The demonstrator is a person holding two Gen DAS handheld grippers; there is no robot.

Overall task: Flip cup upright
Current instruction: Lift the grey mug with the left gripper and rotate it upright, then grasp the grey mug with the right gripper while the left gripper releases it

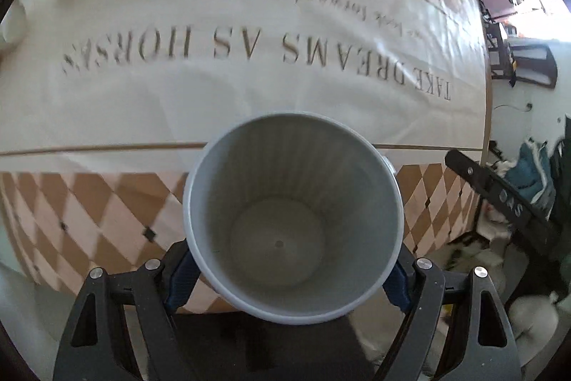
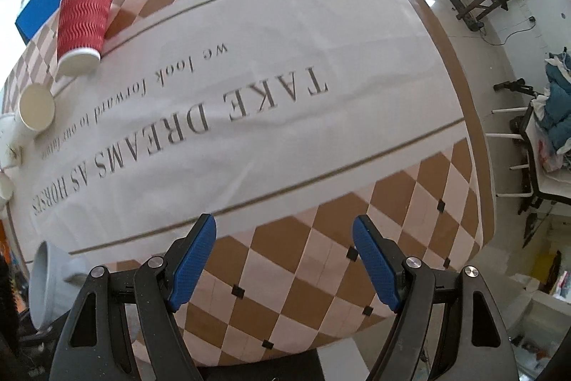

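Note:
A grey ribbed cup (image 1: 292,220) fills the lower middle of the left wrist view, its open mouth facing the camera. My left gripper (image 1: 289,277) is shut on the cup's body, blue pads pressed against both sides, holding it over the table's near edge. The same cup shows at the lower left of the right wrist view (image 2: 46,284), tilted with its mouth to the left. My right gripper (image 2: 285,259) is open and empty above the checkered border of the tablecloth (image 2: 285,291).
A red ribbed paper cup (image 2: 82,24) stands upside down at the far left. A white paper cup (image 2: 35,108) lies beside it, with other white items at the left edge. Chairs and clutter stand off the table's right side (image 2: 535,149).

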